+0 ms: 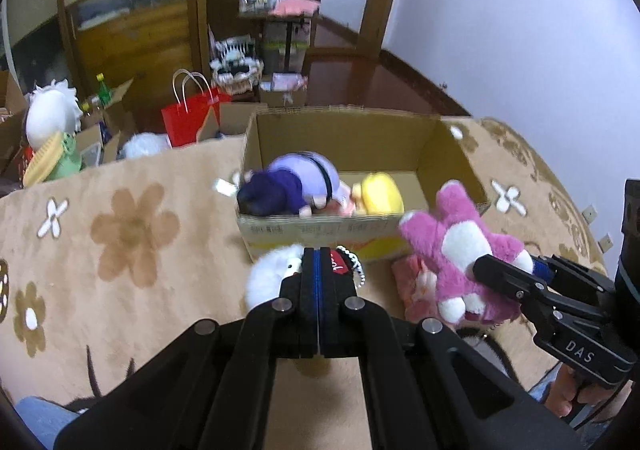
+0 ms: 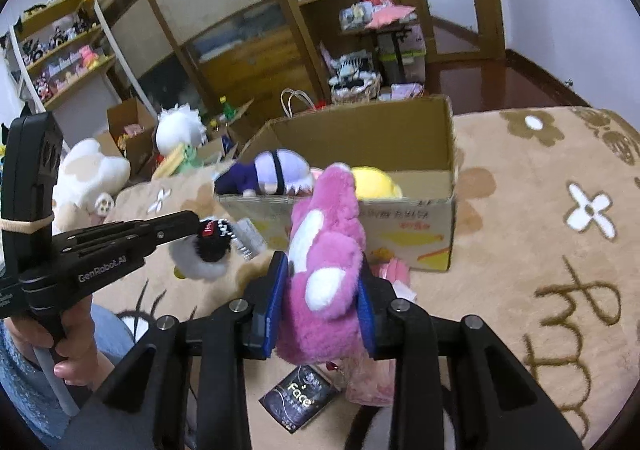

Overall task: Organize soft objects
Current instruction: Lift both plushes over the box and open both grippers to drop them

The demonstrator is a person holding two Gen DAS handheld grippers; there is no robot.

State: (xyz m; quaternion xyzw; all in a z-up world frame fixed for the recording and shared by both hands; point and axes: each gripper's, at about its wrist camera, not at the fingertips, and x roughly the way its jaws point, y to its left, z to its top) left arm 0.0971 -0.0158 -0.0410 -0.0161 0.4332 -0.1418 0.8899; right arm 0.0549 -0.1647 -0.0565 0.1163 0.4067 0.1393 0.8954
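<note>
My right gripper (image 2: 322, 282) is shut on a pink and white plush (image 2: 324, 250), held in the air just in front of the open cardboard box (image 2: 412, 222); the plush also shows in the left wrist view (image 1: 460, 250). My left gripper (image 1: 319, 258) has its jaws pressed together at a small white fluffy plush (image 1: 272, 274) with a red tag and bead chain (image 1: 352, 266). In the right wrist view the left gripper (image 2: 196, 224) holds this plush (image 2: 200, 258) by its tag. The box (image 1: 320, 230) holds a purple plush (image 1: 296, 182) and a yellow plush (image 1: 382, 194).
A beige flower-patterned blanket (image 1: 120, 234) covers the surface. A pink soft item (image 2: 394, 274) lies before the box. A black "Face" packet (image 2: 300, 398) lies near me. A red bag (image 1: 192, 118), cartons and white plushes (image 1: 52, 118) stand beyond the far edge.
</note>
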